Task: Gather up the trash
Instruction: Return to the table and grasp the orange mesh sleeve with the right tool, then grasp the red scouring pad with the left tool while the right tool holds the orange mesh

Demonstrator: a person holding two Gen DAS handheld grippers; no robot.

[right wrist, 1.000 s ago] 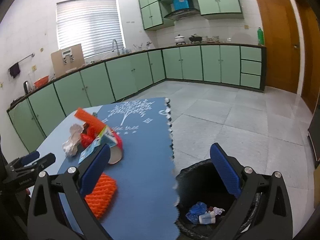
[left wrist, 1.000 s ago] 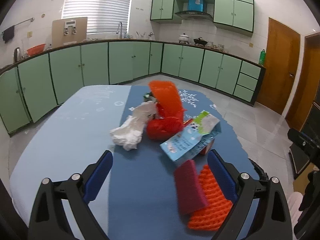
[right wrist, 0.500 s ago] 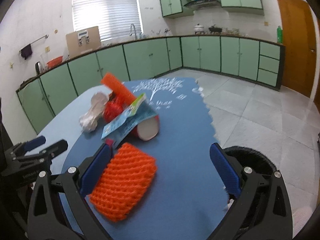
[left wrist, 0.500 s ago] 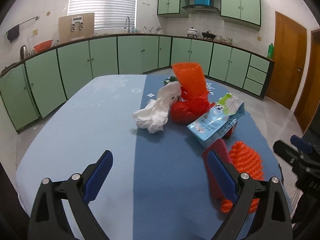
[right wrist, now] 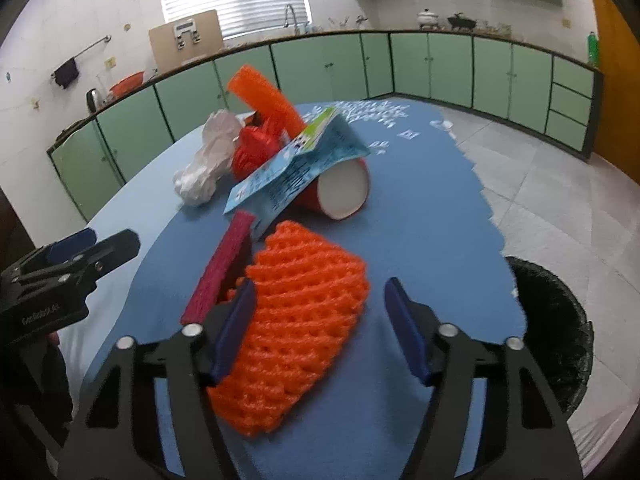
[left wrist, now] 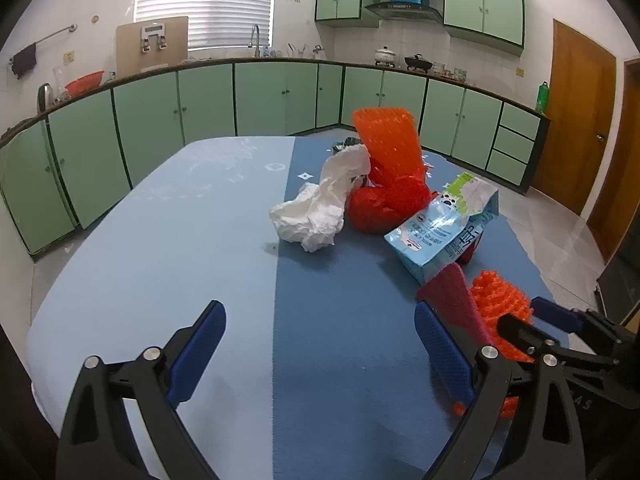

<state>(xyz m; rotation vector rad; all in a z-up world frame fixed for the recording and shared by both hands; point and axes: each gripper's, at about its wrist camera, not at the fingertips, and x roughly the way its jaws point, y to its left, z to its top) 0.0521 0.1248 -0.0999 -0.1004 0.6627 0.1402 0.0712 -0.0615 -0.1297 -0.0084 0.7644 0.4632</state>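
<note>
Right gripper closing in on orange foam net, left idle

While the left gripper (left wrist: 320,354) hangs spread wide over bare tablecloth with nothing between its jaws, the right gripper (right wrist: 320,330) straddles the near part of the orange foam net (right wrist: 296,320) and its jaws have just been closing; the net sits between them, left pad touching or nearly touching its edge, right pad apart from it with a gap showing, so no grip yet. Net lies flat on the blue table (right wrist: 420,240), near edge, with a maroon foam strip (right wrist: 220,268) just beside it on the left. Further back is the rest of the trash pile: blue carton (right wrist: 296,168) leaning over a red paper cup (right wrist: 344,192), crumpled white tissue (right wrist: 208,160), red mesh bag (right wrist: 252,148) and a second orange foam sleeve (right wrist: 264,100) sticking up. Black bin (right wrist: 552,328) stands on the floor just off the table's right side, lined, contents not visible here.

Step judged: pick phase of one item, most of the pile untouched, task early. Next move calls for finishing the squeeze until both pads press the net, then lift clear and swing right over the bin, release. Net is soft and springy, may squash or slip from a shallow pinch; maroon strip is close enough to get dragged along
</note>
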